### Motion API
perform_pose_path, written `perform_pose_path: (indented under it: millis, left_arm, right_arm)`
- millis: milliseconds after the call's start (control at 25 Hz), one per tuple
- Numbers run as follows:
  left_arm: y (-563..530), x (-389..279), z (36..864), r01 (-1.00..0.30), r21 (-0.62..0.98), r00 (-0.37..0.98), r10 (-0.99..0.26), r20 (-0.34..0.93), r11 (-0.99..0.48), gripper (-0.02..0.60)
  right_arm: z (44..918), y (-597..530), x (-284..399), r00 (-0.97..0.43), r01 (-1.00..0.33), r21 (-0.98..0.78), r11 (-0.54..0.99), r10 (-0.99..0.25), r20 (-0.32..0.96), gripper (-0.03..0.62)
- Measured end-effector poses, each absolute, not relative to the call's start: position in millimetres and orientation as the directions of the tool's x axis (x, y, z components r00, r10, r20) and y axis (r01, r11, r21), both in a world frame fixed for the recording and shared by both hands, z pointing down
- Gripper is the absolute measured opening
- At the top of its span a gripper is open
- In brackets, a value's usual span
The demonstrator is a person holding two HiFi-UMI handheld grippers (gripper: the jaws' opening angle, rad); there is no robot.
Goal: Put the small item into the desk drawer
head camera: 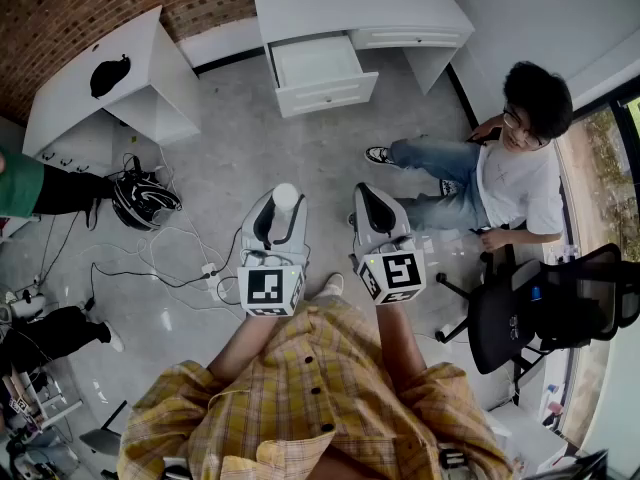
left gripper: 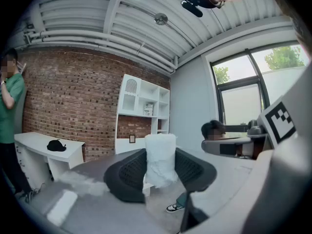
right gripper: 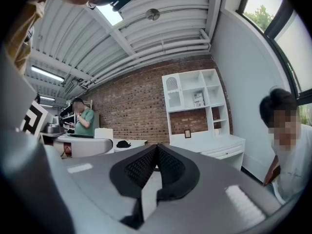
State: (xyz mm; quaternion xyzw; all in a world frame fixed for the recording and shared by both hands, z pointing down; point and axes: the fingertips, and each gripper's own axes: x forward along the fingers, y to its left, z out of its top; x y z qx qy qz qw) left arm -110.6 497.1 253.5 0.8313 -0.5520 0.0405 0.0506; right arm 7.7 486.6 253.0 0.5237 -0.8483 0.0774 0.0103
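Left gripper (head camera: 282, 208) is clamping white item (left gripper: 160, 157), carry step; right gripper (right gripper: 156, 162) is riding closed, empty. Next: reaching open drawer (head camera: 318, 66).

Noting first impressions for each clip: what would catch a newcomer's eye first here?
The white roll stands upright, clamped between the jaws of the left gripper, low in the middle of the head view. Ahead, at the top of that view, the drawer of the white desk stands open. The right gripper is shut and empty, and a person sits at the right.
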Motion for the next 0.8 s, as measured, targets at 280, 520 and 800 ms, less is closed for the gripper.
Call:
perform_pose_path:
  millis: [280,520,800]
  left_arm:
    - [499,-108,253,-0.923,0.041,0.384,-0.914,0.126,-0.382,0.183]
    - [499,-95,254,-0.926,0.041,0.377,-0.917,0.13,-0.375,0.183]
    - [500,-70,253,-0.931,0.037,0.364,-0.923,0.126,-0.362,0.182]
  right_arm:
    - [252,490,15,-0.438,-0.896,-0.12,0.426,-0.893,0.099,-0.005]
    - [247,490,28,-0.46,-0.881,-0.156,0.446,-0.885,0.066,-0.003]
    - [245,494,53,-0.484,-0.866,-0.174,0.469,-0.874,0.049,-0.003]
